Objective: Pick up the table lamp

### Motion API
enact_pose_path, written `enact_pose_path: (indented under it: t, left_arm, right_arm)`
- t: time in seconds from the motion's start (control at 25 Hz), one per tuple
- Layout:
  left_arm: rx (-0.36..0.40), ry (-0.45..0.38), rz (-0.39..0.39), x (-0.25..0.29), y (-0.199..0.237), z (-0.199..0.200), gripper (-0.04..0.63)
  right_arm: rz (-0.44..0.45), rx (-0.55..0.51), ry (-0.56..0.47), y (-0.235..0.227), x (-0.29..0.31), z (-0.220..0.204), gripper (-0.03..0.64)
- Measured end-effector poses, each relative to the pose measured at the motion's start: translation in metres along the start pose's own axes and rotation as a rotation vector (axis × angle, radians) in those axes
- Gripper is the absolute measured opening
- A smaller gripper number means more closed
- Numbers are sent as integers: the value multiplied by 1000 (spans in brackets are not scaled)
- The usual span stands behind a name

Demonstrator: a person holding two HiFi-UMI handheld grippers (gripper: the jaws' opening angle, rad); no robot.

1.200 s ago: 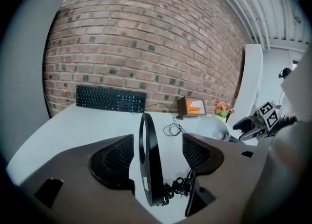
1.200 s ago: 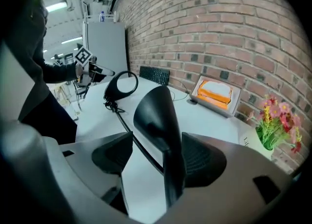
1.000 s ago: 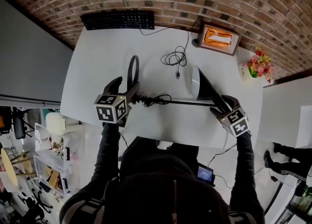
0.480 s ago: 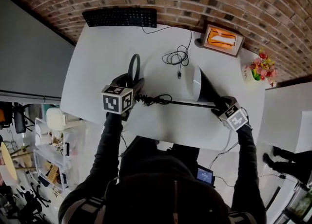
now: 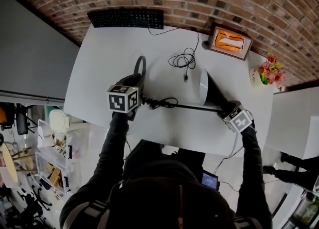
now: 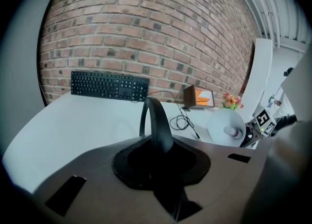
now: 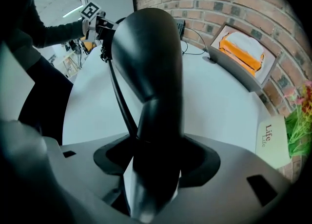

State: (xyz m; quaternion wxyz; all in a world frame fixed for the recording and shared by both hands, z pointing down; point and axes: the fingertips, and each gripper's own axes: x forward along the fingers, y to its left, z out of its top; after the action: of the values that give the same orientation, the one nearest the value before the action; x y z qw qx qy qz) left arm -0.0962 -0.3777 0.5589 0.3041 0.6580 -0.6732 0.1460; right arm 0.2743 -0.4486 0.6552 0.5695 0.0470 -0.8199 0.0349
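The black table lamp lies on its side on the white table (image 5: 99,73). Its round base (image 5: 140,68) stands on edge at the left, and the thin stem (image 5: 194,106) runs right to the cone shade (image 5: 205,89). My left gripper (image 5: 135,81) has just been closing, and the base's rim (image 6: 156,121) sits pinched between its jaws (image 6: 156,155). At the other end, my right gripper (image 5: 227,108) is shut on the narrow neck of the shade (image 7: 146,47), which fills the gap between its jaws (image 7: 153,169). The lamp's cord (image 5: 159,103) is bunched beside the base.
A black keyboard (image 5: 127,18) lies at the table's far edge by the brick wall. An orange-lit box (image 5: 229,41) stands at the back right, with flowers (image 5: 271,71) beyond it. A loose black cable (image 5: 183,61) lies mid-table. A white card (image 7: 270,138) stands near the flowers.
My left gripper moved forward and down onto the lamp's base and its jaws closed on the rim. My right gripper sank slightly onto the shade's neck. The lamp still lies flat.
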Motion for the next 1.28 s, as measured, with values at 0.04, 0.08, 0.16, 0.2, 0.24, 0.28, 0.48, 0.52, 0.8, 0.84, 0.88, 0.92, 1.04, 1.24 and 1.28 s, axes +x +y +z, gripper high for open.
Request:
enact_pose_path:
  t: [0.04,0.08,0.16,0.2,0.24,0.28,0.48,0.52,0.8,0.84,0.88,0.92,1.04,1.24,1.28]
  left_arm:
    - [-5,-5,-9,0,0,1,64]
    - [-5,-7,-14,0,-1,1,63]
    - [2,-2,-14,1,-1,0,60]
    - [5,1,-12,1,0,0,58]
    - [6,3,-10,1,0,0,55]
    - [7,3,-7,1,0,0,54]
    - [11,4,3,-2,0,0,46]
    - [14,5,7,-3,1,0,44]
    - [41,-48,-2,-8,-3,13,43]
    - [50,-47,-5,-9,-4,18,43]
    - [57,-44,-7,-10,-4,23,43]
    - [62,-40,-9,-11,-4,28,43]
    - [74,-45,-17,-13,-2,46,43]
    - [74,-94,-25,-22,-2,84,44]
    - [77,-113,-28,-26,-3,94,44]
  right_arm:
    - [8,6,2,0,0,0,262]
    - [9,4,1,0,0,0,262]
    - [11,0,-5,-1,1,1,261]
    - [17,5,-7,0,1,1,259]
    - [22,12,-7,2,1,0,258]
    - [22,14,-6,2,1,0,257]
    - [31,21,-11,11,-2,0,249]
    - [34,17,-6,12,-1,0,249]
    - [23,-9,22,13,-8,-4,241]
    - [23,-6,21,13,-10,-3,239]
    - [24,-1,21,13,-12,-3,239]
    - [23,1,21,11,-15,-2,239]
    - [7,-6,2,1,-28,11,239]
    - [-22,-33,10,-23,-56,35,239]
    - [-26,-38,6,-27,-63,40,239]
